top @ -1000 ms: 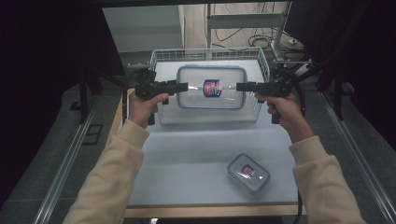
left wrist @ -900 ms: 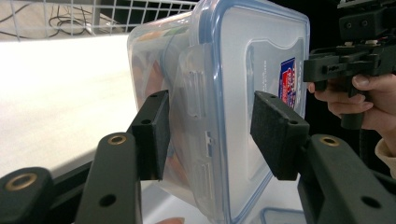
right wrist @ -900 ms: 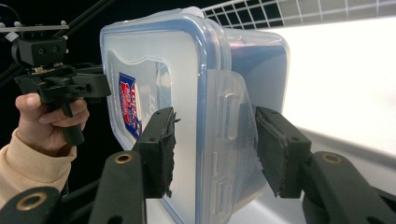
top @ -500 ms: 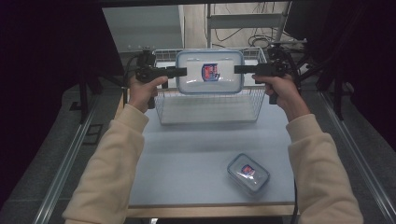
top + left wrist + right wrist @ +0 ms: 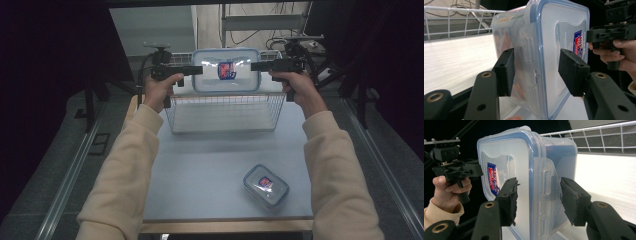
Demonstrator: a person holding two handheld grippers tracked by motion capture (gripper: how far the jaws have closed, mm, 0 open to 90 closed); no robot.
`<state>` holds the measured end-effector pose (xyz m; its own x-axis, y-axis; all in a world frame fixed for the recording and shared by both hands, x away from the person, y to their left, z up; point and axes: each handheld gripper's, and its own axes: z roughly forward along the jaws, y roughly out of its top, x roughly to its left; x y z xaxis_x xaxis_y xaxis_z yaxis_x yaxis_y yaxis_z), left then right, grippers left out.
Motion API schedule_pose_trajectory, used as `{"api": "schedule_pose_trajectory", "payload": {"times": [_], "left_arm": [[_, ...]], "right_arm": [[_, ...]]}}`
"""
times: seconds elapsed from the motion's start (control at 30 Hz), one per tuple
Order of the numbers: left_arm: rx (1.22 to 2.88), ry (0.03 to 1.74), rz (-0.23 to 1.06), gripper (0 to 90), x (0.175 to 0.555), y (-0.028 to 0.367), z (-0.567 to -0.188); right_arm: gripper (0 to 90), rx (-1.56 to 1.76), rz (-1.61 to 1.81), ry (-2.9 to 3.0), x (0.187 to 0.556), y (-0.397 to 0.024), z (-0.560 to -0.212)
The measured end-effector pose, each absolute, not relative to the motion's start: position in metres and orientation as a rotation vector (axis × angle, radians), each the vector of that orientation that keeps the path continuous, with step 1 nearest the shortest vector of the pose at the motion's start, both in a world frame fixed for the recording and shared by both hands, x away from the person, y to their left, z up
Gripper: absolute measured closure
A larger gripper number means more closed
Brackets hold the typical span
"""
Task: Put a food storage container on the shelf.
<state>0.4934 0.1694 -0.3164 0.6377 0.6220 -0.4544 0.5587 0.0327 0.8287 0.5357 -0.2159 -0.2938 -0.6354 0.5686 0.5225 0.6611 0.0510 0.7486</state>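
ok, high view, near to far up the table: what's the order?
small lidded container → wire basket → large lidded container, held up between the left gripper and right gripper.

The high view is dim, with black surroundings; light falls from above on the pale bench [image 5: 200, 170] and glares white across the large container's lid [image 5: 226, 70]. In both gripper views the bench blows out white, while the near jaws look soft.
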Motion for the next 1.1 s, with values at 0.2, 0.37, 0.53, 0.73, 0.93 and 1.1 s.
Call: {"api": "schedule_pose_trajectory", "payload": {"times": [0.2,0.37,0.53,0.73,0.93,1.1], "left_arm": [[1.578,1.034,0.021,48.2,0.501,0.171,-0.32],[1.547,1.069,0.0,47.0,0.508,0.171,-0.322],[1.511,1.115,-0.013,42.8,0.518,0.168,-0.326],[1.504,1.168,0.015,39.6,0.526,0.165,-0.331],[1.494,1.162,0.049,34.5,0.52,0.166,-0.331],[1.523,1.133,0.076,34.3,0.503,0.173,-0.326]], "right_arm": [[48.0,-1.345,-1.67,-2.171,0.54,-0.215,-0.296],[47.4,-1.429,-1.669,-2.12,0.545,-0.213,-0.297],[44.7,-1.522,-1.663,-2.093,0.548,-0.208,-0.298],[38.0,-1.641,-1.636,-2.112,0.55,-0.198,-0.304],[31.6,-1.648,-1.694,-2.096,0.54,-0.197,-0.3],[35.9,-1.61,-1.752,-2.166,0.516,-0.209,-0.293]]}}
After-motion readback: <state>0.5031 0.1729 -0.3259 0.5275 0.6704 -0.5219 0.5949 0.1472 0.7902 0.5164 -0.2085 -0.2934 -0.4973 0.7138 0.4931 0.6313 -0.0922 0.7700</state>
